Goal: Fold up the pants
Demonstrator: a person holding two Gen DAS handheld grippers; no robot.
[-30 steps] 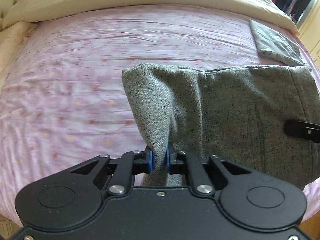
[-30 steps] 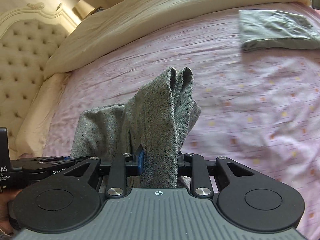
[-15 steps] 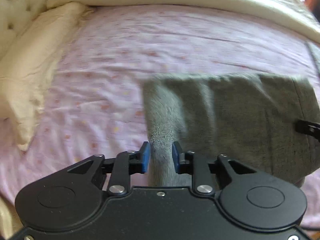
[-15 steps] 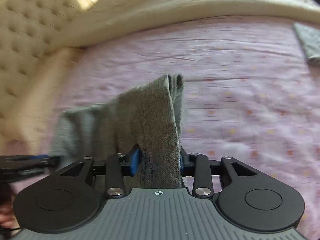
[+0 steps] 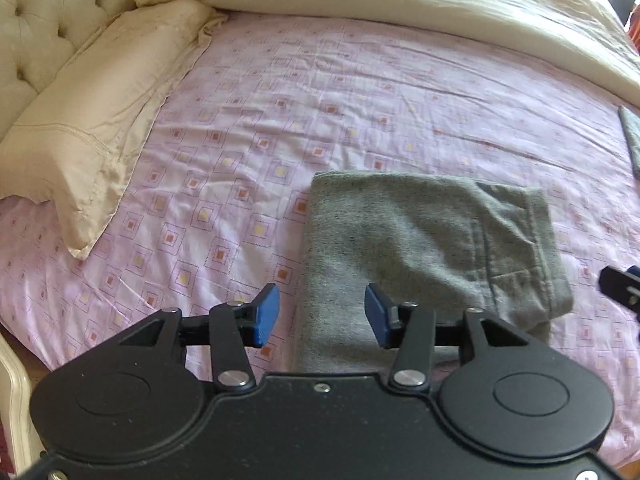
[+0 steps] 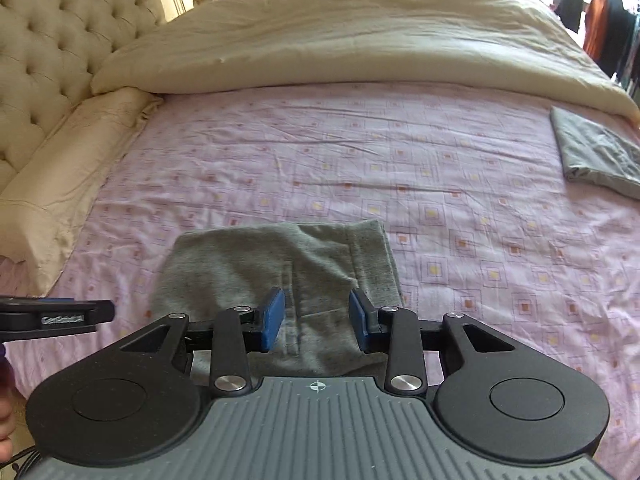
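Left wrist view: looking down on a bed with a pink sheet (image 5: 360, 100) full of little squares. Grey pants (image 5: 420, 232) folded into a flat bundle, lying on the sheet in the lower middle of the frame, a bit to the right. Seam and hem showing on the right side of the bundle. Left gripper (image 5: 320, 312) at the bottom, jaws spread wide and just been opening. Blue pads not touching anything. Left edge of the pants lying down on the sheet in the gap between the pads, not pinched. Left pad over bare sheet, right pad over grey cloth. Cream pillow (image 5: 100, 120) in the upper left. Big cream duvet (image 5: 400, 0) pushed back along the top. Tip of the right gripper (image 5: 620, 284) poking in at the right edge, just beside the pants.

Right wrist view: same pants in the lower middle, flat on the sheet. Right gripper at the bottom, jaws spread and just been opening too. Grey cloth down below the gap, pads apart from it, nothing pinched. Tip of the left gripper sticking in at the left edge, near the left side of the pants. Another folded grey cloth (image 6: 592, 152) on the sheet at the right edge, well apart from the pants. Buttoned cream headboard (image 6: 40, 40) in the upper left. Dark and orange clothes (image 6: 600, 28) hanging in the upper right corner.
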